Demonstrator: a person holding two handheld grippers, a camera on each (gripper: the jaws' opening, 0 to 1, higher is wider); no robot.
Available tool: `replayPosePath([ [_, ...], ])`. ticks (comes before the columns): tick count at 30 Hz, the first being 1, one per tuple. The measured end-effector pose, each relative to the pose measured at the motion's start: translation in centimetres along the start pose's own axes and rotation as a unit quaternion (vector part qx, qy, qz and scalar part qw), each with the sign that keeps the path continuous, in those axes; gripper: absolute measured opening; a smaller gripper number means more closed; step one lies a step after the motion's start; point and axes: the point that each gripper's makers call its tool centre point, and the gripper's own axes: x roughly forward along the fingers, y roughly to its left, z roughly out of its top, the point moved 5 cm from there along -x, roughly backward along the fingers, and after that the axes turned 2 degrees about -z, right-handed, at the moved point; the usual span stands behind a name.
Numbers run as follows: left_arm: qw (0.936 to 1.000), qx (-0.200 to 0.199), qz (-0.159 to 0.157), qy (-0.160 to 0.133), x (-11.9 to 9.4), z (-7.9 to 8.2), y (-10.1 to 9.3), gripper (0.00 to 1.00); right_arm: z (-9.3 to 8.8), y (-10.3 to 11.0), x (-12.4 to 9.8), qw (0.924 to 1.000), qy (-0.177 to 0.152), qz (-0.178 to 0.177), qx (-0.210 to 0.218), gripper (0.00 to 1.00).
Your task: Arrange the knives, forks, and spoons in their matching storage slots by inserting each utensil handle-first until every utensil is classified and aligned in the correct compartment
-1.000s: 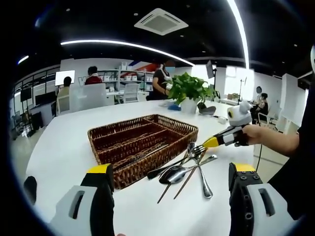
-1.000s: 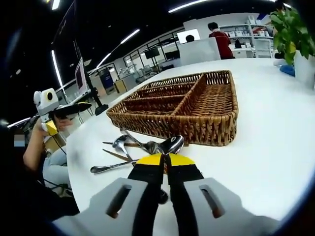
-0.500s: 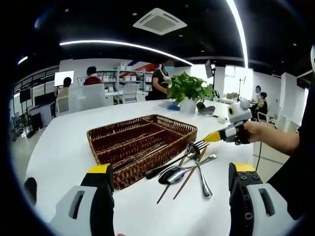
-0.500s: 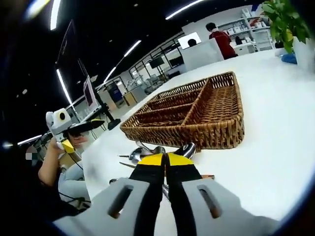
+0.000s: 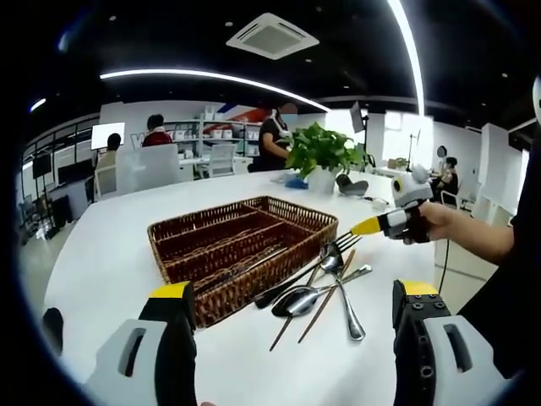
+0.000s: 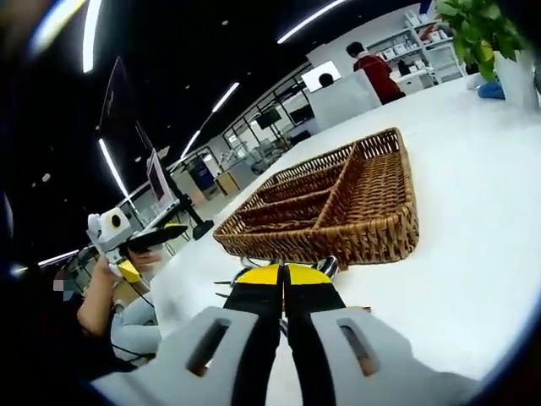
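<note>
The right gripper (image 5: pixel 365 226), jaws pinched on a fork (image 5: pixel 336 246) at its tines, has lifted it since a second ago, leaving the handle free to enter the wicker tray (image 5: pixel 211 298); the left gripper (image 5: pixel 292 304) waits agape, empty.

Woven wicker basket (image 5: pixel 241 245) — glossy metal cutlery (image 5: pixel 325 292)

No legible text, label, brand, number or sign appears in either view. The wall graphic (image 5: pixel 245 112) behind the shelving in the left gripper view shows coloured shapes only; any lettering there is too small and blurred to read.
</note>
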Motion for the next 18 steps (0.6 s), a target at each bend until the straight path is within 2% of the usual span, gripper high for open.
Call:
replayPosePath([
  [6, 1.0, 0.003, -0.003, 0.0, 0.1, 0.1, 0.0, 0.99, 0.8, 0.0, -0.4, 0.9995, -0.022, 0.01, 0.019, 0.0],
  [18, 1.0, 0.007, -0.002, -0.002, -0.1, 0.3, -0.1, 0.99, 2.8, 0.8, -0.3, 0.9992, -0.034, 0.022, 0.003, 0.0],
])
